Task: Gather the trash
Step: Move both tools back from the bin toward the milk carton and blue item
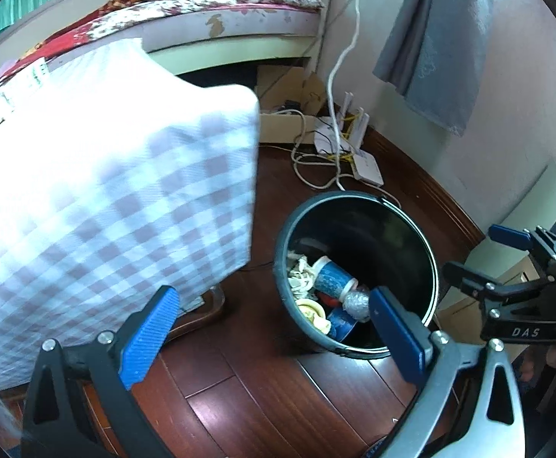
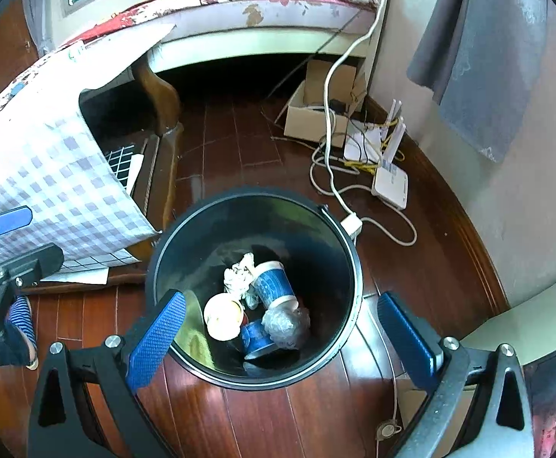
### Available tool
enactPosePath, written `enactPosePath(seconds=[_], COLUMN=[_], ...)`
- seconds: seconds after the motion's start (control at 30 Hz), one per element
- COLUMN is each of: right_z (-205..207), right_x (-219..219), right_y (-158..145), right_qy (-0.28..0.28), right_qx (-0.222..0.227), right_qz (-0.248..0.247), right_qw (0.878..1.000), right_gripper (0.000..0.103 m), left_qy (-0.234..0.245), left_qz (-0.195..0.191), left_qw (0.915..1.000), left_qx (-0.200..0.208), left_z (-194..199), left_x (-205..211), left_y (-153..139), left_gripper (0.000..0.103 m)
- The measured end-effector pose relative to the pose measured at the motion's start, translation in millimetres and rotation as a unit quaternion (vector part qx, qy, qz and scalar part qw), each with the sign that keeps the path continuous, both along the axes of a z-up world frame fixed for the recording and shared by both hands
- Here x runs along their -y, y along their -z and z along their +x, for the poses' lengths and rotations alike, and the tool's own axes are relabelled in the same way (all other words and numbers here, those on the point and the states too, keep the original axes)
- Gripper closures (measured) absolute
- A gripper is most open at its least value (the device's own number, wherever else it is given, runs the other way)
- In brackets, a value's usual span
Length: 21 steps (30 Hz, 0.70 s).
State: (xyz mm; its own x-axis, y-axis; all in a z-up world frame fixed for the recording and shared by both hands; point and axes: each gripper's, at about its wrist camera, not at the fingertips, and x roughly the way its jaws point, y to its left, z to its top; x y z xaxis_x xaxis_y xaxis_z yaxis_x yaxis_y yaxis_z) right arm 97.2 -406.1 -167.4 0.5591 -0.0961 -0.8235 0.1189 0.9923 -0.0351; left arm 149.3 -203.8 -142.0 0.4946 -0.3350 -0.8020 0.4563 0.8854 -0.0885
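Down inside the black bin (image 2: 339, 252) — cups half-buried, clearer from right wrist; left gripper (image 1: 274, 328) and right gripper (image 2: 283, 337) fingers apart, empty.

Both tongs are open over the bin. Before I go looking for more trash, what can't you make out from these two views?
- Tabletop: in both views the checked cloth covers it.
- Bottom of the bin: paper cups, crumpled paper and a plastic wad hide it.
- Under the bed: too dark in the right view.
- Floor behind the left tongs and right tongs: their frames block it.
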Motion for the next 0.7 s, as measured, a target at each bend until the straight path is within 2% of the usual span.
enactPosePath(seconds=[0.27,0.5,0.7], right_z=[-1,9,28], right_x=[-26,-58,-93], right_y=[-23,-60,-95], right_qy=[-0.020,-0.032,-0.061], right_qx=[0.028,0.065,0.099], right_qz=[0.002,0.001,0.006], right_qw=[0.999,0.997,0.993], right_gripper=[0.002,0.002,0.002], left_qy=[-0.045,-0.072,-0.108], left_qz=[-0.019,-0.025,-0.042], left_qw=[0.9985,0.9959,0.9898], left_qx=[0.023,0.050,0.084], left_z=[0,1,7], left_x=[-44,-78,-121], left_y=[-28,-57,-87], left_gripper=[0.003,0.003,0.003])
